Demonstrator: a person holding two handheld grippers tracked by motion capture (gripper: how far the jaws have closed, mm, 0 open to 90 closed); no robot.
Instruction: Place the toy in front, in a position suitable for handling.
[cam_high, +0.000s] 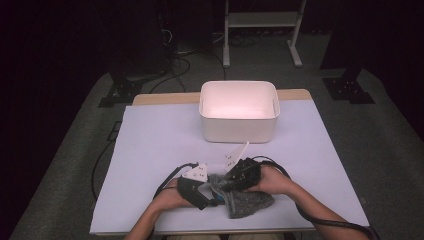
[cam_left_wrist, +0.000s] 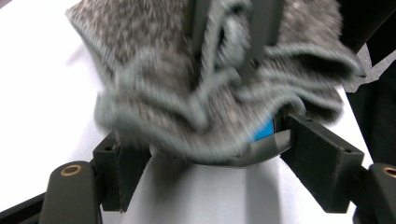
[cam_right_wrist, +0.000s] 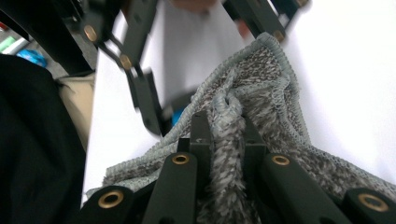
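Note:
A grey knitted cloth (cam_high: 248, 203) lies bunched on the white table sheet (cam_high: 160, 150) near the front edge. My right gripper (cam_high: 223, 187) comes at it from the right and is shut on a raised fold of the cloth (cam_right_wrist: 266, 93), pinched between its jaws (cam_right_wrist: 226, 123). My left gripper (cam_high: 213, 198) reaches in from the left, its jaws spread wide (cam_left_wrist: 212, 149) with the cloth's hanging edge (cam_left_wrist: 187, 84) between them. A bit of blue (cam_left_wrist: 264, 131) shows by its right jaw. In the right gripper view the left gripper (cam_right_wrist: 210, 70) stands just beyond the cloth.
A white empty tub (cam_high: 239, 112) stands at the back middle of the table. Cables trail from both grippers over the sheet. A white stand (cam_high: 262, 22) and dark equipment are on the floor behind the table.

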